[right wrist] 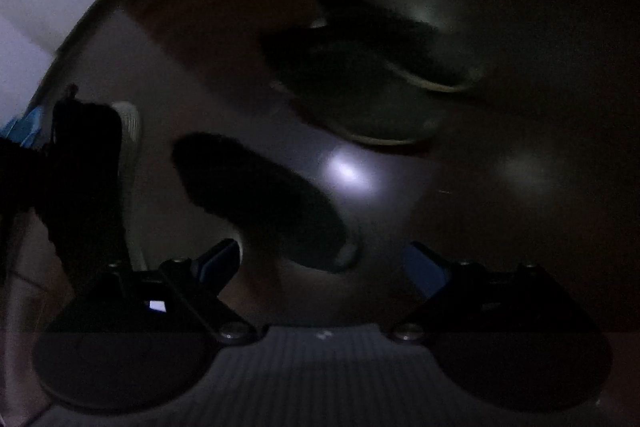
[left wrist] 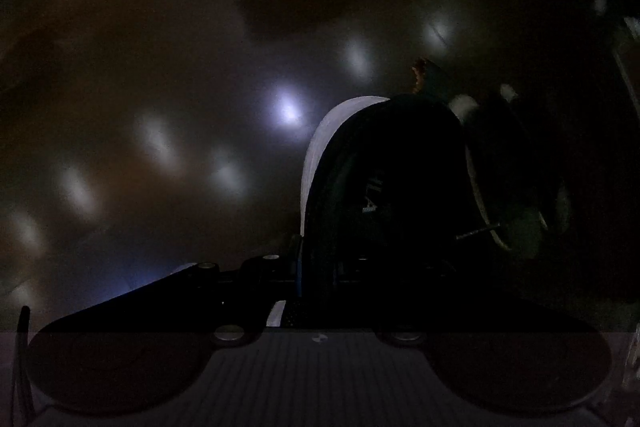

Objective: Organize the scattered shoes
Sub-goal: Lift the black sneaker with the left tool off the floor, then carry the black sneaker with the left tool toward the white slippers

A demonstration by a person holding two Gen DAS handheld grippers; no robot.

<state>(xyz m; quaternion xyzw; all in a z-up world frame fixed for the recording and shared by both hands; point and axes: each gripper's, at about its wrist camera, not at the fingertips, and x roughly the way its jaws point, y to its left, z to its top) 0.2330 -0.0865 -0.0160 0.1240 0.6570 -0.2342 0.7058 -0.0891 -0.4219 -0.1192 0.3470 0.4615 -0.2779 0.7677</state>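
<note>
Dark shoe (left wrist: 384, 187) hides left gripper (left wrist: 320, 267) tips; far shoes (right wrist: 368, 79) blurred, too dim.

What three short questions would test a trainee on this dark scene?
1. True or false: the right gripper is open.
2. Which one holds the white-soled shoe? A: the left gripper. B: the right gripper.
3. Fill in: in front of the right gripper, a dark shoe lies on the ____.

Key: 1 true; 2 A; 3 floor.
</note>
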